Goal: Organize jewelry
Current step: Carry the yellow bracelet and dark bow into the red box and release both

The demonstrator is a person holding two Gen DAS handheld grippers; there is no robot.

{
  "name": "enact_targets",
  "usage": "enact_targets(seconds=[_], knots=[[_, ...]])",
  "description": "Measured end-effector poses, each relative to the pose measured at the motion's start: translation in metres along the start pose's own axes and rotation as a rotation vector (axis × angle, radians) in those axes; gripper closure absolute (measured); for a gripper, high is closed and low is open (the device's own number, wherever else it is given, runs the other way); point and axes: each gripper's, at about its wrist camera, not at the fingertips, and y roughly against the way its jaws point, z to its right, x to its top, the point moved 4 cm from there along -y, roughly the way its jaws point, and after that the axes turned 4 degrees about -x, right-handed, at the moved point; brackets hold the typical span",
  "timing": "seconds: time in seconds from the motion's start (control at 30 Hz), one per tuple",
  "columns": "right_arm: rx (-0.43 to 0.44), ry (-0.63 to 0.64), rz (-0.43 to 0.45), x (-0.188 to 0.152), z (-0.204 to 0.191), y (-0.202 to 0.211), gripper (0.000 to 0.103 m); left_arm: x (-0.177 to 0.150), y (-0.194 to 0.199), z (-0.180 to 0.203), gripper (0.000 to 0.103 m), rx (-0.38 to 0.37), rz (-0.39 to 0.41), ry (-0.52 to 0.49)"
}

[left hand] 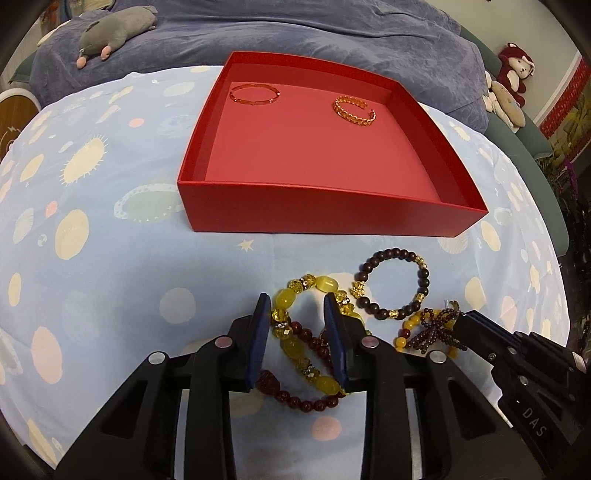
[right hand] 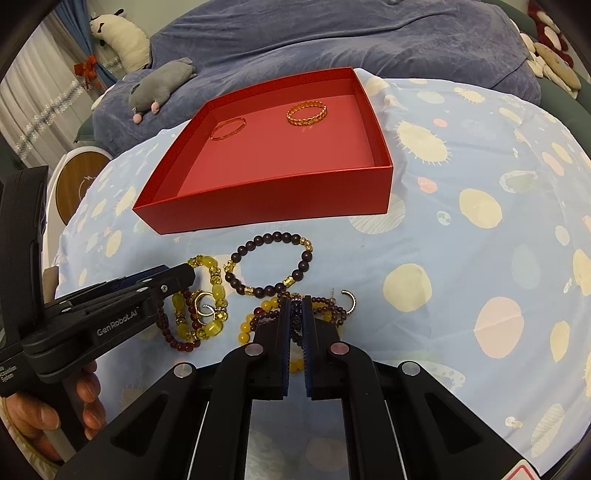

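Observation:
A red box (left hand: 325,206) (right hand: 266,199) holds a thin gold bangle (left hand: 255,94) (right hand: 229,128) and a gold chain cuff (left hand: 354,108) (right hand: 307,113). In front lie a dark wood bead bracelet (left hand: 391,283) (right hand: 271,264), a yellow bead bracelet (left hand: 295,347) (right hand: 216,295) and a dark red bead bracelet (left hand: 295,397) (right hand: 173,338). My left gripper (left hand: 297,306) (right hand: 184,275) is open, its jaws astride the yellow bracelet. My right gripper (right hand: 294,300) (left hand: 460,314) is nearly closed on a garnet bead bow bracelet (left hand: 436,326) (right hand: 325,310).
A light blue spotted cloth (left hand: 110,258) (right hand: 480,221) covers the table. A gold hoop earring (right hand: 349,301) lies by the garnet piece. A blue blanket (left hand: 295,33) with a grey plush (left hand: 114,35) lies behind. A round wooden stool (right hand: 79,181) stands at left.

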Motion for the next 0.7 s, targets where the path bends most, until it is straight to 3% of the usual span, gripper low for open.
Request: enact_targets(seconds=[0.07, 0.13, 0.17, 0.4, 0.7], knots=[[0.001, 0.001, -0.002, 0.000, 0.000, -0.001, 0.098, 0.001, -0.002, 0.000, 0.076, 0.005, -0.003, -0.011], [0.004, -0.002, -0.004, 0.000, 0.000, -0.001, 0.098, 0.001, -0.004, 0.000, 0.092, -0.007, -0.015, -0.013], [0.005, -0.004, -0.004, 0.000, 0.001, -0.001, 0.098, 0.000, -0.005, 0.000, 0.093, -0.018, -0.026, -0.013], [0.011, -0.001, 0.003, 0.001, -0.001, 0.004, 0.098, -0.004, 0.003, 0.006, 0.094, -0.018, -0.015, -0.044], [0.022, 0.005, 0.042, 0.017, -0.003, 0.037, 0.098, 0.007, 0.043, 0.024, 0.094, -0.089, 0.011, -0.049]])
